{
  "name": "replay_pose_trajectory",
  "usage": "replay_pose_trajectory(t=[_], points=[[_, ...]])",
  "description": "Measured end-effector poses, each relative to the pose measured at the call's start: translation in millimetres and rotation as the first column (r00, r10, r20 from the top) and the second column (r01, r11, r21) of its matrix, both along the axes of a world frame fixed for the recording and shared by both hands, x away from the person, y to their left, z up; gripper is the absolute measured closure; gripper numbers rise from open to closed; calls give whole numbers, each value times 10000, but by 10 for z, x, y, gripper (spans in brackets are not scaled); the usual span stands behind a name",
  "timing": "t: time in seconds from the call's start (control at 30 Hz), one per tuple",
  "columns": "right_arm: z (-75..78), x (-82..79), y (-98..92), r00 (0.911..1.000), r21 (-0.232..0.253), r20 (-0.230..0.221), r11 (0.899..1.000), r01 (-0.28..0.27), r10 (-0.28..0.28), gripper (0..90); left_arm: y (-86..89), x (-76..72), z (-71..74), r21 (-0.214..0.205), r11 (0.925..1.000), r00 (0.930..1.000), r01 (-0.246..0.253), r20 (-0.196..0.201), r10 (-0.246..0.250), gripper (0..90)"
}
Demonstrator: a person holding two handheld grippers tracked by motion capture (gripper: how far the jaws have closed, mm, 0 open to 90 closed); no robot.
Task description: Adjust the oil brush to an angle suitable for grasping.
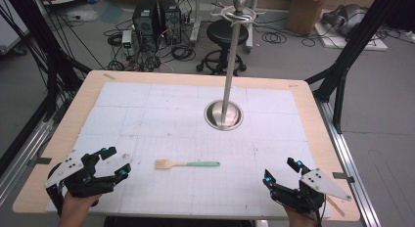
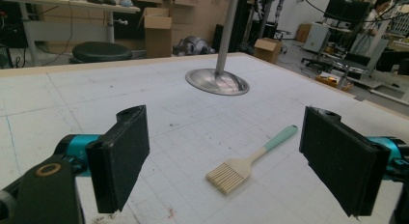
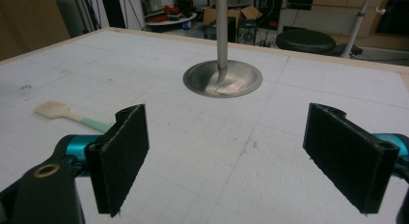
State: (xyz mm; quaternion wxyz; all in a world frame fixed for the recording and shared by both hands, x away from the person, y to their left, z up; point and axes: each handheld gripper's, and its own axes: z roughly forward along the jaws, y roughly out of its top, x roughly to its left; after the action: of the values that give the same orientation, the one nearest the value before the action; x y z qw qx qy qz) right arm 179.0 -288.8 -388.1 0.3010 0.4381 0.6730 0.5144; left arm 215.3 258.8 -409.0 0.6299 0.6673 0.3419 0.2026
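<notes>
You've got 1 pastry brush (image 1: 187,164) lying flat on the white gridded mat (image 1: 147,119), near the front-middle of the table (image 1: 88,85), roughly btwn your two grippers and touching neither. Bristle end is pale/cream, flat and fanned, pointing toward your left; the handle is slim, mint-green, pointing right. Nothing sits btwn the brush and either gripper, so approach is clear on both sides. Behind it, well apart, stands 1 metal stand (image 1: 223,114): round, shiny dished base w/ a thin upright pole and a ball knob on top, hooks just under the knob. Your left gripper (image 1: 111,162) is at the front-left corner, jaws spread wide, nothing in them; in the left gripper view the brush lies ahead, nearer the jaw on the right of that view. Your right gripper (image 1: 283,170) is at the front-right corner, jaws also spread wide and empty; its pads (image 3: 120,159) look black and coarse, foam-like. 2 grippers, each w/ teal finger mounts and a grey 3-cornered plate. Table edge is light wood; the mat is scuffed w/ small dark specks.
</notes>
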Motion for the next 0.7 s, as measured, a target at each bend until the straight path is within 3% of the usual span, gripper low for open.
replay_pose_trajectory(t=[0.3, 0.53, 0.63, 0.67, 0.7], points=[[-23, 25, 28, 9999, -39, -99, 10000, -85, 85, 152, -5, 19, -10, -142, 9999, 9998, 9, -184, -11, 184], [-23, 62, 207, 9988, 147, -156, 9988, -470, 472, 154, -14, 9, -8, -147, 9998, 9997, 130, -205, -133, 180], [-24, 93, 288, 9971, 143, -154, 9971, -743, 745, 179, -10, 5, -7, -224, 9996, 9997, 174, -192, -178, 181], [-40, 137, 393, 9940, 142, -292, 9943, -1053, 1057, 269, -13, 6, -9, -266, 9995, 9996, 178, -228, -184, 181], [-40, 137, 393, 9940, 142, -292, 9943, -1053, 1057, 269, -13, 6, -9, -266, 9995, 9996, 178, -228, -184, 181]])
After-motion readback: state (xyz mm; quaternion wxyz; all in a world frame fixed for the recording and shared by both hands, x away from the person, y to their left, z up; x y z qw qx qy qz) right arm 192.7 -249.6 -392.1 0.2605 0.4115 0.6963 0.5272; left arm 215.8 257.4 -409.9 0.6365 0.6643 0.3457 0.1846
